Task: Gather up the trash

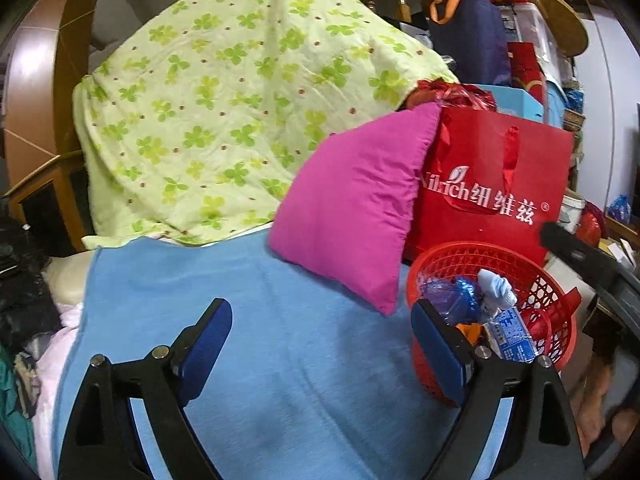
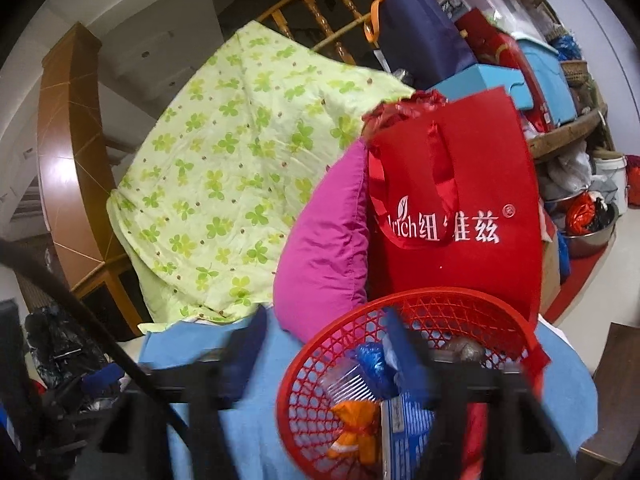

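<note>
- The left gripper [image 1: 322,344] has its jaws wide apart over the blue cloth [image 1: 248,320], with nothing between them.
- The red basket [image 1: 556,300] sits at 3 o'clock from it, full of trash.
- The right gripper [image 2: 324,356] is blurry; its jaws look apart, with nothing between them.
- A pink pillow [image 2: 324,248] leans at 12 o'clock from the basket.

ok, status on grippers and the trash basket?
Left gripper open, empty. Right gripper open, blurred, at red basket. Wrappers inside. Magenta pillow leans beside rim.
</note>
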`<action>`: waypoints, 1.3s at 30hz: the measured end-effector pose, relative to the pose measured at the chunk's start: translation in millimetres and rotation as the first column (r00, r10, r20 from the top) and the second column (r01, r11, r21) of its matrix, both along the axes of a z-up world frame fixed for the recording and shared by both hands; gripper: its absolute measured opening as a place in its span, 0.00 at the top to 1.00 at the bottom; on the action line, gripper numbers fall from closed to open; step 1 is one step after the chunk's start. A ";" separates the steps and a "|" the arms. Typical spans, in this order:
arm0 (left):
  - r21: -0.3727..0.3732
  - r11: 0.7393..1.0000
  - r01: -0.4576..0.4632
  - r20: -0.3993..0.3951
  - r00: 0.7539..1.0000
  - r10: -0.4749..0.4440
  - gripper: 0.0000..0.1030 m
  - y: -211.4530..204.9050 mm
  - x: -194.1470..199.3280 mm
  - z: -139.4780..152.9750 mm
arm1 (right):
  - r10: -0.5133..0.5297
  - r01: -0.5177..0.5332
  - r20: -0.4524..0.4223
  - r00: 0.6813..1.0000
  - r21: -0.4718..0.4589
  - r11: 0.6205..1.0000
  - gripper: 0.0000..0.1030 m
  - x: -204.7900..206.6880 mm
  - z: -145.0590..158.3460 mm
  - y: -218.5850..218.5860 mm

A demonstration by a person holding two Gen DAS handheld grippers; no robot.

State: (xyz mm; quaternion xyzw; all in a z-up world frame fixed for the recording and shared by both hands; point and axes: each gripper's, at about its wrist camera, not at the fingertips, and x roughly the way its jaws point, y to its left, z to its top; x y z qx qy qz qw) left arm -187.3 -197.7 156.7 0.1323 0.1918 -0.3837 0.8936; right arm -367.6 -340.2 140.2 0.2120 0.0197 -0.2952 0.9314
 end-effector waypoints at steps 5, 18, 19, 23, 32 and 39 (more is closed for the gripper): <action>0.020 0.994 -0.109 0.042 0.993 0.108 0.10 31.9 -10.3 13.5 | 0.049 -0.054 -0.075 0.996 -0.064 0.996 0.30 -18.0 16.1 40.8; 0.028 0.964 -0.264 0.110 0.960 0.259 0.02 115.3 -48.9 53.6 | 0.067 -0.085 -0.160 0.985 -0.109 0.990 0.25 -63.0 60.7 103.0; 0.021 0.962 -0.274 0.104 0.957 0.270 0.02 122.7 -51.9 57.9 | 0.067 -0.087 -0.159 0.985 -0.121 0.989 0.24 -66.4 64.9 108.5; -0.010 0.955 -0.295 0.101 0.950 0.295 0.01 143.0 -63.3 68.7 | 0.073 -0.095 -0.159 0.985 -0.140 0.986 0.21 -73.8 73.1 122.7; -0.020 0.961 -0.276 0.082 0.957 0.277 0.01 152.9 -71.5 71.9 | 0.089 -0.110 -0.175 0.981 -0.115 0.987 0.21 -65.1 65.9 131.4; -0.046 0.953 -0.299 0.041 0.953 0.301 0.01 159.0 -51.3 58.6 | 0.139 -0.165 -0.240 0.961 -0.093 0.982 0.21 -24.3 46.7 133.4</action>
